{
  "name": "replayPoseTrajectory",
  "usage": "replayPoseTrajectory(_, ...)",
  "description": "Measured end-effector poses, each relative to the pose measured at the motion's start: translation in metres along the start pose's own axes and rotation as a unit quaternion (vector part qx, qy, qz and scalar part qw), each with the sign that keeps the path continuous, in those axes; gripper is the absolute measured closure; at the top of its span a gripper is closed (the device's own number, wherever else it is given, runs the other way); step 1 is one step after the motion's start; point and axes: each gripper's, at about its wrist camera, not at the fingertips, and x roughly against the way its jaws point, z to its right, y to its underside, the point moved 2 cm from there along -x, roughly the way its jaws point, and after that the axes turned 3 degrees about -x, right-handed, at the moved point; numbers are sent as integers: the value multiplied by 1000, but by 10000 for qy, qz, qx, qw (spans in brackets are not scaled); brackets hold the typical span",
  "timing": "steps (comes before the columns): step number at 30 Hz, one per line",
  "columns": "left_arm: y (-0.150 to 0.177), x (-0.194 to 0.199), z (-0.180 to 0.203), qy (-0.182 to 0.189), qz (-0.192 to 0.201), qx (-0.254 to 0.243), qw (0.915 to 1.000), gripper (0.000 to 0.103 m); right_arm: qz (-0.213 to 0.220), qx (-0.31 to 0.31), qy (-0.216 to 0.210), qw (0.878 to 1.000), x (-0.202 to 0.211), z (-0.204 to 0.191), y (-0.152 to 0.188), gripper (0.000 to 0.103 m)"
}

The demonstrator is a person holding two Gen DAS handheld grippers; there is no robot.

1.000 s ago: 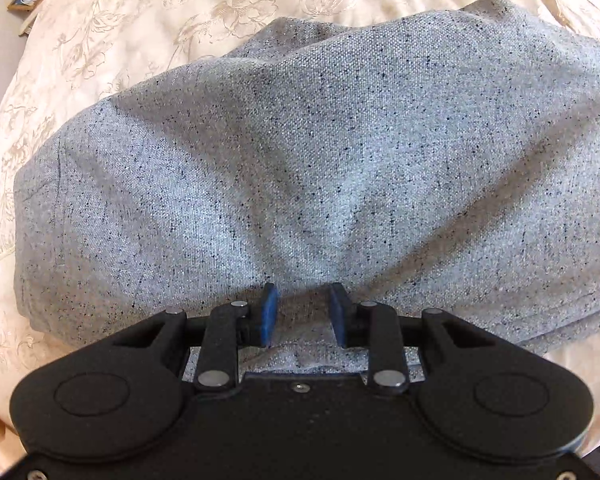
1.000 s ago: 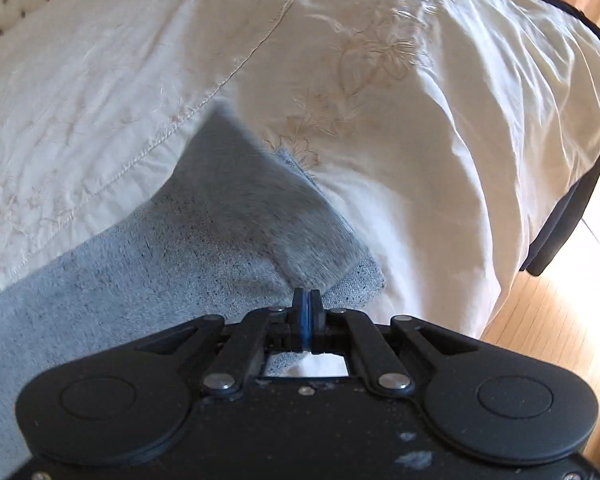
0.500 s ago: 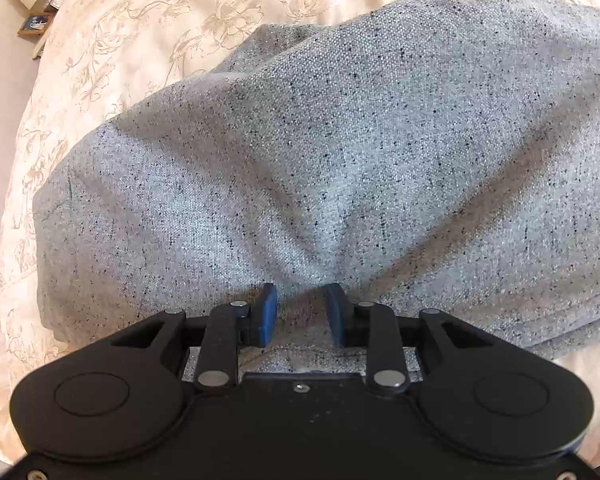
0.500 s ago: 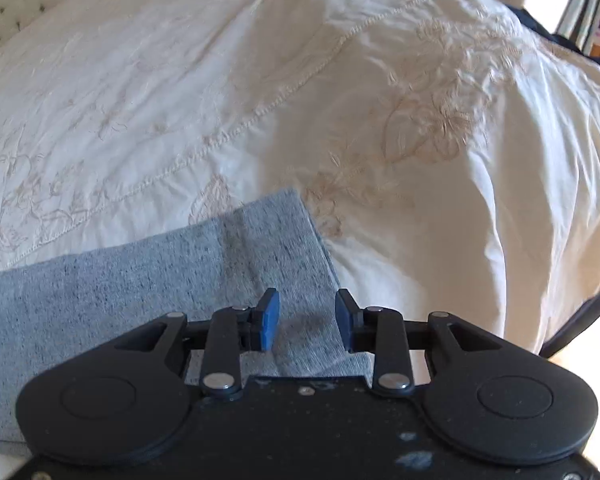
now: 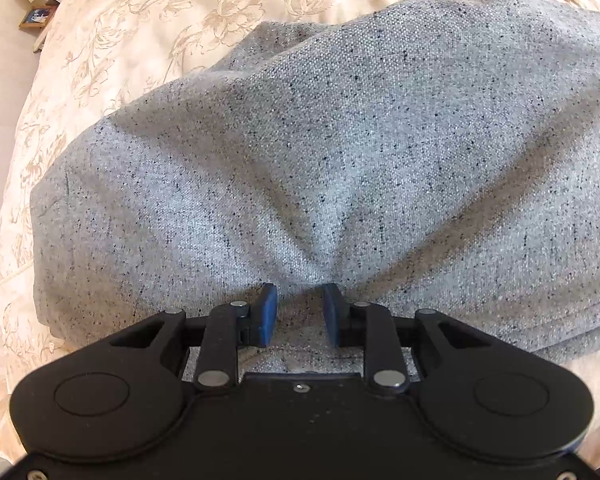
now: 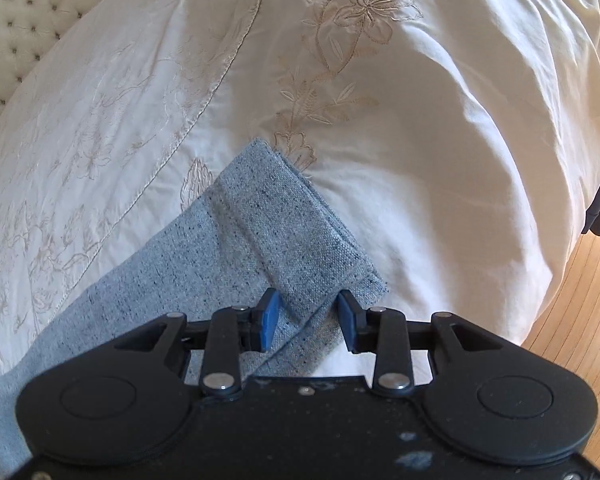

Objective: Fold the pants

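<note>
The grey speckled pants [image 5: 340, 168] fill most of the left wrist view, spread over a cream embroidered bedspread [image 5: 148, 32] that shows along the top and left of the frame. The cloth puckers into creases that run down toward the lower middle, where the left gripper [image 5: 299, 312] sits with its blue pads a narrow gap apart and fabric lying between them; whether the pads actually press that fabric I cannot tell. In the right wrist view a narrower end of the pants [image 6: 260, 240] runs from the lower left up to the centre, its hem folded back in a band. The right gripper [image 6: 307, 318] is at the lower middle, jaws wide apart, the cloth edge lying loose between the pads. A tufted headboard [image 6: 28, 16] sits in the upper left, wooden floor [image 6: 580, 320] at the right edge
</note>
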Motion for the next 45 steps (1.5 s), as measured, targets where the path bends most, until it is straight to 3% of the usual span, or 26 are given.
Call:
replayPoseTrajectory(7, 1, -5, -10, 207, 52, 61, 9998, 69, 162, 27, 716, 9973, 5, -19, 0, 67)
replayPoseTrajectory(13, 2, -9, -21, 366, 81, 53, 9993, 69, 420, 158, 644, 9969, 7, -31, -2, 69)
replayPoseTrajectory(18, 4, -12, -32, 537, 125, 119, 9984, 69, 392, -174, 1051, 9935, 4, -26, -3, 70)
replayPoseTrajectory(22, 6, -15, -39, 588, 118, 92, 9982, 69, 311, -231, 1018, 9941, 1, -20, 4, 69)
replayPoseTrajectory(28, 5, -20, -46, 688, 90, 170, 9974, 69, 675, -60, 641, 9956, 1, -31, -1, 67)
replayPoseTrajectory(33, 5, -19, -57, 782, 117, 272, 9965, 70, 564, -333, 582, 9962, -11, -23, 0, 69)
replayPoseTrajectory(35, 2, -3, -63, 903, 354, 388, 9945, 71, 551, -206, 484, 9971, -13, -27, -1, 94)
replayPoseTrajectory(38, -10, 33, -65, 1259, 947, 408, 9867, 71, 705, 109, 344, 9969, -1, -44, -3, 93)
replayPoseTrajectory(41, -27, 62, -46, 1421, 1414, 104, 9797, 71, 748, 122, 300, 9967, 10, -50, -3, 85)
replayPoseTrajectory(45, -45, 74, -1, 1744, 1553, -363, 9717, 70, 519, 38, 359, 9980, 5, -37, 3, 78)
